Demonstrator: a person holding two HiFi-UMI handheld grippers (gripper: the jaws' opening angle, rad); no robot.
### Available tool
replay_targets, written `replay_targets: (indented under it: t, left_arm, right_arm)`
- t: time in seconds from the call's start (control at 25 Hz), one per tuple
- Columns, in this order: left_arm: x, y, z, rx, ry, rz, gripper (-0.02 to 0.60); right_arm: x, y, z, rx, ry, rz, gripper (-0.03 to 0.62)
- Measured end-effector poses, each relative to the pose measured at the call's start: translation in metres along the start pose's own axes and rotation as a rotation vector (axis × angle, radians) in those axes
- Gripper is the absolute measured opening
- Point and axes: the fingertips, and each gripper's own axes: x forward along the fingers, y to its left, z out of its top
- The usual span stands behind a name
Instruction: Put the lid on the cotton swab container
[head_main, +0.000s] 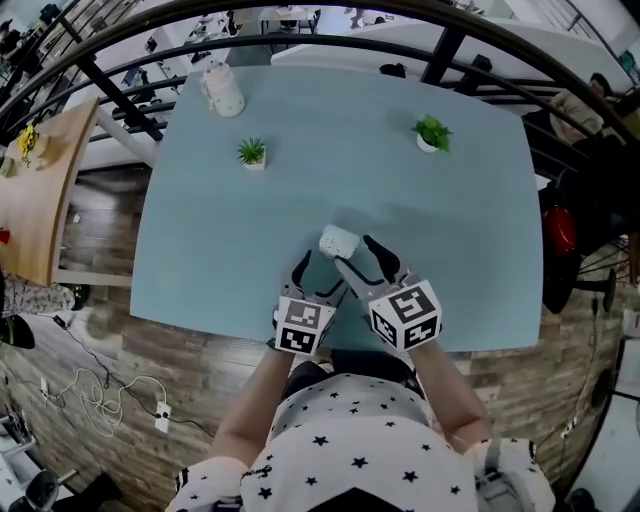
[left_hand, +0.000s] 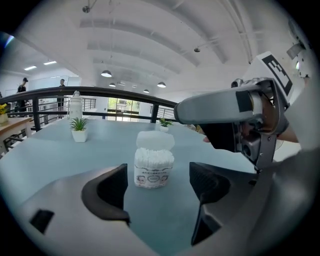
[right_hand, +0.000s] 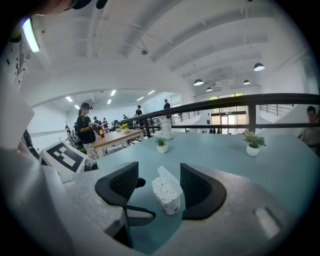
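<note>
right claw (right_hand: 159, 184), released, straddles the tub (right_hand: 167, 196) by the table's (head_main: 200, 260) near edge, pads clear. left claw (left_hand: 157, 176), also released, faces it just short. lid (left_hand: 155, 140) stands open on the tub's far side, seemingly nearer the right claw.

A pale blue table (head_main: 480, 220) carries an open cotton swab container (head_main: 338, 241) at 6 o'clock near its edge, a potted plant (head_main: 252, 153) at 10 o'clock, a second potted plant (head_main: 432, 133) at 1 o'clock, and a white bottle (head_main: 223, 89) at 11 o'clock.
</note>
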Motion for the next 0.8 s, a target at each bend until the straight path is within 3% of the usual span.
replay_targets:
  t: [0.44,0.8]
  left_arm:
    - [0.037,0.008,-0.002,0.011,0.040,-0.005,0.365]
    - [0.051,0.012,-0.002,0.035,0.027,-0.004,0.362]
  right_arm:
    - [0.027,-0.004,-0.004,-0.004,0.045,0.058,0.245]
    - [0.040,-0.005,-0.011,0.003,0.077,0.094,0.244]
